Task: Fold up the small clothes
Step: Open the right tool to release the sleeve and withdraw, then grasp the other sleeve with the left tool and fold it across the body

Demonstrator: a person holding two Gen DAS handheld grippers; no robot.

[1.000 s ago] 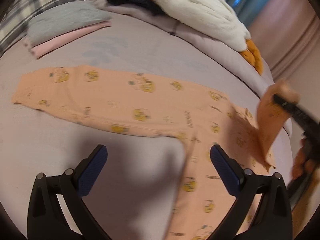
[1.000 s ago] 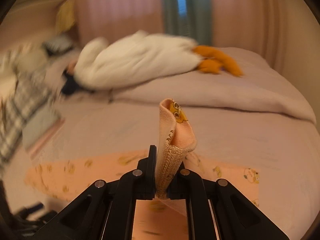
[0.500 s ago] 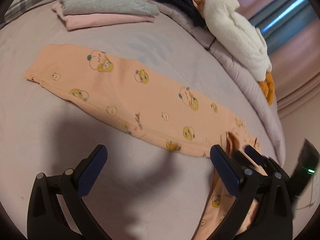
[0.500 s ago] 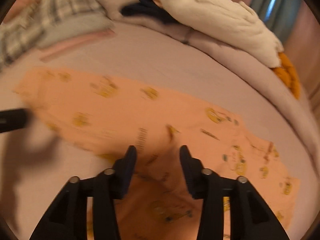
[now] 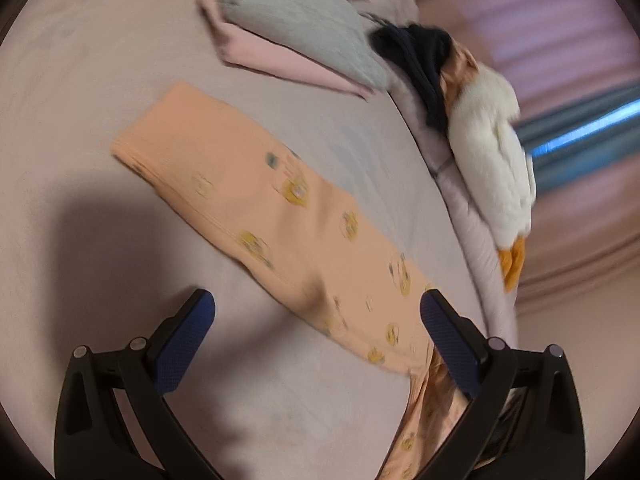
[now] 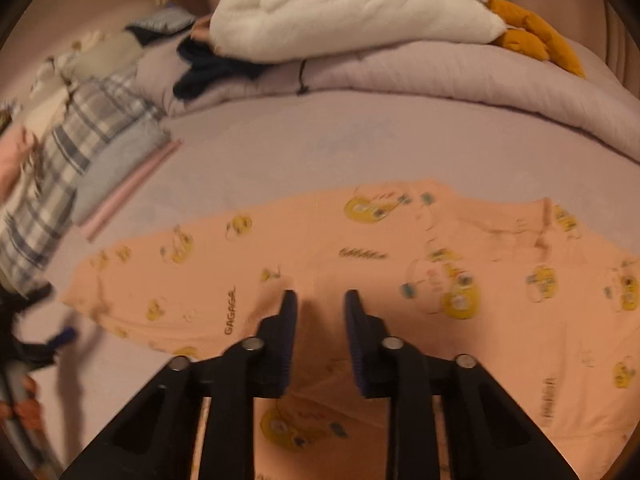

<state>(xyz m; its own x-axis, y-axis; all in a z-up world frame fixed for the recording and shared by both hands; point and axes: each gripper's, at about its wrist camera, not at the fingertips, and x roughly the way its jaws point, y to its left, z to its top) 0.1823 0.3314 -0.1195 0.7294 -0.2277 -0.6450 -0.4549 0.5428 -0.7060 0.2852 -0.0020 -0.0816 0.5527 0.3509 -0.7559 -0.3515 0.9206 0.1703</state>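
We have our right gripper (image 6: 318, 312) low over the orange pants (image 6: 360, 264), jaws parted with nothing between them; a second ago it pinched a lifted leg cuff, so that leg is now dropped across the garment and the first fold looks done. Our left gripper (image 5: 316, 320) is spread wide and empty, above the near edge of the pants (image 5: 280, 216), which lie as a flat strip on the bed (image 5: 80, 80). Next likely fold is lengthwise. Farther back sit the folded pile (image 5: 288, 36), dark clothes (image 5: 420, 56) and white plush duck (image 5: 492, 152).
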